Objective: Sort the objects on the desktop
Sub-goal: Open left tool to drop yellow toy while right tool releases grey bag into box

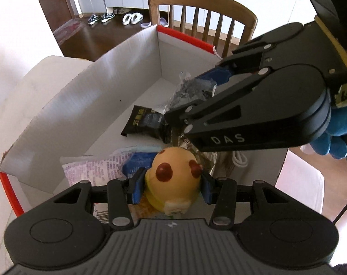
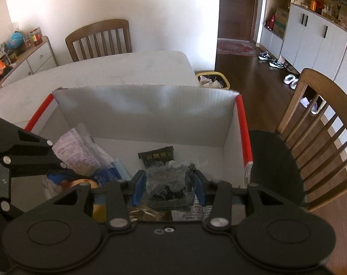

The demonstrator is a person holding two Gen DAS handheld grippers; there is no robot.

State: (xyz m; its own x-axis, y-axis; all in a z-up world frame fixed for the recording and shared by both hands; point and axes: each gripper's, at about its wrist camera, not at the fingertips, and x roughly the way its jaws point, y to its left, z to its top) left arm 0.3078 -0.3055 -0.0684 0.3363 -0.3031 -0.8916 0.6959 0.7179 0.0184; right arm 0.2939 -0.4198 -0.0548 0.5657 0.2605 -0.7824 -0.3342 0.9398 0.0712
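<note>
Yellow toy (image 1: 173, 174) in left hand-held gripper (image 1: 171, 186), over white box (image 1: 118, 73).

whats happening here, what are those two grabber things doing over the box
A person is working a handheld gripper in each hand over a white cardboard box with red edges on a table. The left gripper is clamped on a yellow toy with red spots. The right gripper is clamped on a crinkly clear packet of something dark. Both items are held above the box, where a black packet and some printed wrappers already lie.
</note>
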